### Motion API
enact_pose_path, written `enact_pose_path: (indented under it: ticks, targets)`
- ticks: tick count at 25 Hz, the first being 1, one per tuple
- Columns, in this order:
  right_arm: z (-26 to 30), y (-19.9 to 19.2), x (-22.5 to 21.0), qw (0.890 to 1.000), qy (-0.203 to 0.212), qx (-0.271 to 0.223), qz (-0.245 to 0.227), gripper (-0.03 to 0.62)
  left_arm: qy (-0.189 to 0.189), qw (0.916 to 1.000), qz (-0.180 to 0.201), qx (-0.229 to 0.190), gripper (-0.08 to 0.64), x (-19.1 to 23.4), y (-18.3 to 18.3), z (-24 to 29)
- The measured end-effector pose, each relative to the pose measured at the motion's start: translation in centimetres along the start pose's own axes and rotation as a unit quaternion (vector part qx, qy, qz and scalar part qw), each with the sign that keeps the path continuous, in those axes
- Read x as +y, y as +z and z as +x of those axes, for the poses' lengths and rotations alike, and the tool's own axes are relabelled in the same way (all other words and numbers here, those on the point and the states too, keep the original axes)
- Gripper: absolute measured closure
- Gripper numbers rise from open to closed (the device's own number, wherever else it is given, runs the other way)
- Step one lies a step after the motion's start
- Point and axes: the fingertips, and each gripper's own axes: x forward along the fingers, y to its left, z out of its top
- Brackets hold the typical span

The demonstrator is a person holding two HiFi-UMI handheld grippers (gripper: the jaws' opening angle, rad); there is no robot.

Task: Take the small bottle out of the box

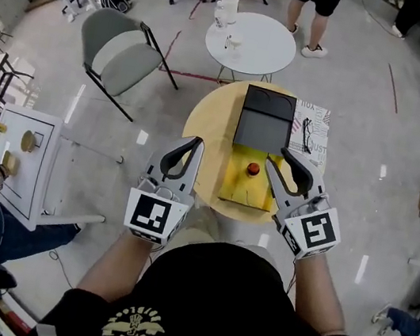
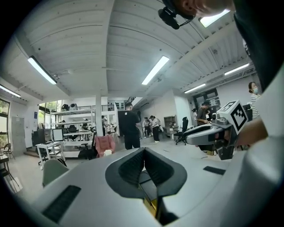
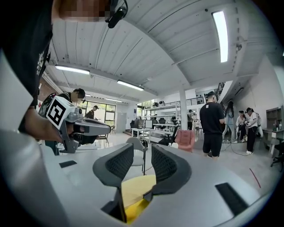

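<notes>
Flanking the open yellow box point(image 1: 248, 190) holding the small red-capped bottle point(image 1: 252, 168)
Your right gripper point(image 1: 276, 156) is gaping, empty; your left gripper point(image 1: 198, 143) is clenching on nothing

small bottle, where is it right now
Head view, centre: the small bottle stands on the yellow box base on the round table, at the edge of the black lid, between the left tongs and the right tongs, closer to the right.

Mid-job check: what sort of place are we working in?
Probably a shared lab or open-plan office: desks with monitors, a rolling office chair, and long ceiling lights over a wide, open floor.
</notes>
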Motion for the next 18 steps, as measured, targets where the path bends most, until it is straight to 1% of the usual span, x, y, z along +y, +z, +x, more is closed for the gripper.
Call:
enact_pose_path:
  ticks: [6,9,12,18]
  targets:
    - [1.6,-4.2,-1.2,1.0,-0.004,0.021,0.008,0.451,0.0,0.9998,-0.013,0.015,0.543,0.0,-3.9,1.4]
    - [1.7,-6.6,-1.4,0.999,-0.003,0.035,0.013,0.451,-0.002,0.9997,-0.012,0.021,0.543,-0.3,-5.5,1.7]
    - [2.1,-8.7,-1.3,0.999,0.001,0.043,0.019,0.451,0.001,0.9994,-0.02,0.027,0.543,-0.3,-6.9,2.1]
    - [2.9,-12.4,-1.3,0.998,0.007,0.061,0.022,0.451,-0.002,0.9996,-0.005,0.028,0.543,-0.6,-9.0,3.2]
